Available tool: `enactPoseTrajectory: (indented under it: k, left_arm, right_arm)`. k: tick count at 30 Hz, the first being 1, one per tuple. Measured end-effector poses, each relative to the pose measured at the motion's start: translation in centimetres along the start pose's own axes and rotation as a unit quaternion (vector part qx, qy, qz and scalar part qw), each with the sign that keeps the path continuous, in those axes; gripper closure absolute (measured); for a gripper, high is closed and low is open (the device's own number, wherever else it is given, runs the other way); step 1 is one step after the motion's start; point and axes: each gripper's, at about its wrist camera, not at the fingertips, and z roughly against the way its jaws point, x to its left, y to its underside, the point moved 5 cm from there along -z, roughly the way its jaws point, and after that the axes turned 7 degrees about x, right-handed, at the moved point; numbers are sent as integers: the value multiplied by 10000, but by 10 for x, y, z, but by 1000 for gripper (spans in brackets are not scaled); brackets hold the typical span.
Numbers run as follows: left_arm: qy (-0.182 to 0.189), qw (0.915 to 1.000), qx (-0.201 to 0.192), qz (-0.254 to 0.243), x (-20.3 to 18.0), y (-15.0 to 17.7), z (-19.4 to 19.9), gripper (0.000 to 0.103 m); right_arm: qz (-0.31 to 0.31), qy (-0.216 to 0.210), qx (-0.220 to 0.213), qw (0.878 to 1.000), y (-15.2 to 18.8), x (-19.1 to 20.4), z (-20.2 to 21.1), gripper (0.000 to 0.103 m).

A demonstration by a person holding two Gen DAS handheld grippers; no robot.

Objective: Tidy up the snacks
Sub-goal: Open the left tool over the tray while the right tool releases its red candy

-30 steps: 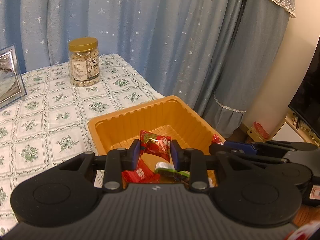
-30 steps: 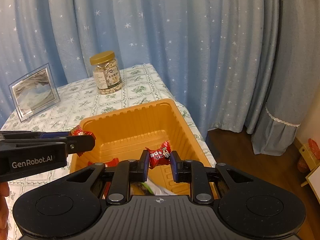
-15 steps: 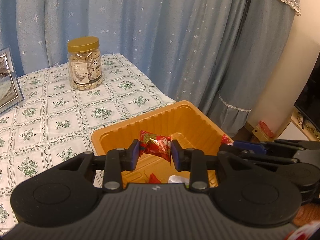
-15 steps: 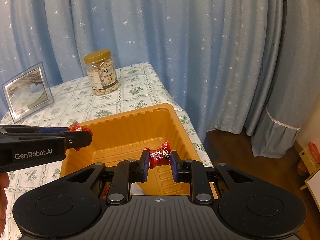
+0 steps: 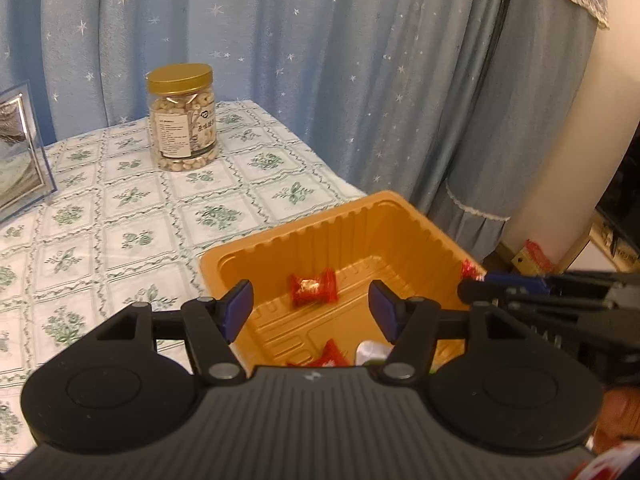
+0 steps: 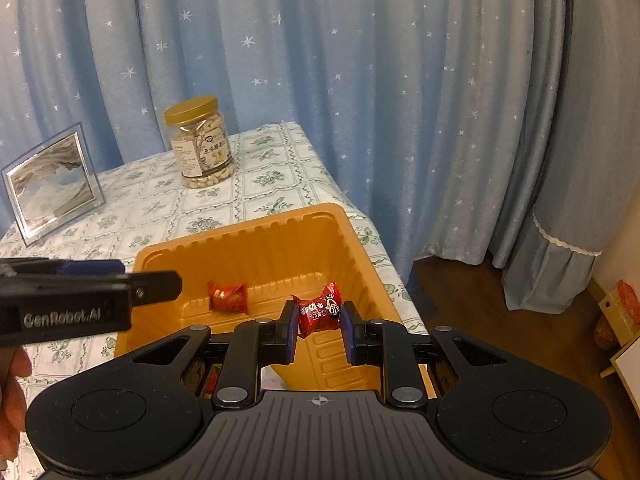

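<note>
An orange plastic tray (image 5: 404, 220) (image 6: 352, 240) stands at the table's right edge. My left gripper (image 5: 311, 310) is open and empty above it. A red wrapped candy (image 5: 313, 287) (image 6: 227, 297) lies on the tray floor below it. More wrapped snacks (image 5: 332, 356) lie at the tray's near end, partly hidden by the gripper body. My right gripper (image 6: 319, 322) is shut on a red wrapped candy (image 6: 319, 311) and holds it above the tray's right side. The right gripper also shows in the left wrist view (image 5: 476, 286), the left gripper in the right wrist view (image 6: 176, 280).
A clear jar of nuts with a gold lid (image 5: 182, 118) (image 6: 201, 144) stands at the back of the floral tablecloth (image 5: 120, 216). A glass photo frame (image 6: 52, 184) stands at the far left. Blue star curtains (image 6: 360, 80) hang behind. The floor drops off right of the table.
My left gripper has opened and the red candy it held now lies on the tray floor. Both grippers have risen and pulled back a little. The right gripper keeps its candy.
</note>
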Motion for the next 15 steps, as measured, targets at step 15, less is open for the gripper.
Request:
enactPoseTrajectory:
  k: [15]
  left_arm:
    - [-125,9999,5,-41,8,11,12,43]
  right_arm:
    - [49,-147,-17,9999,-8,14,1,80]
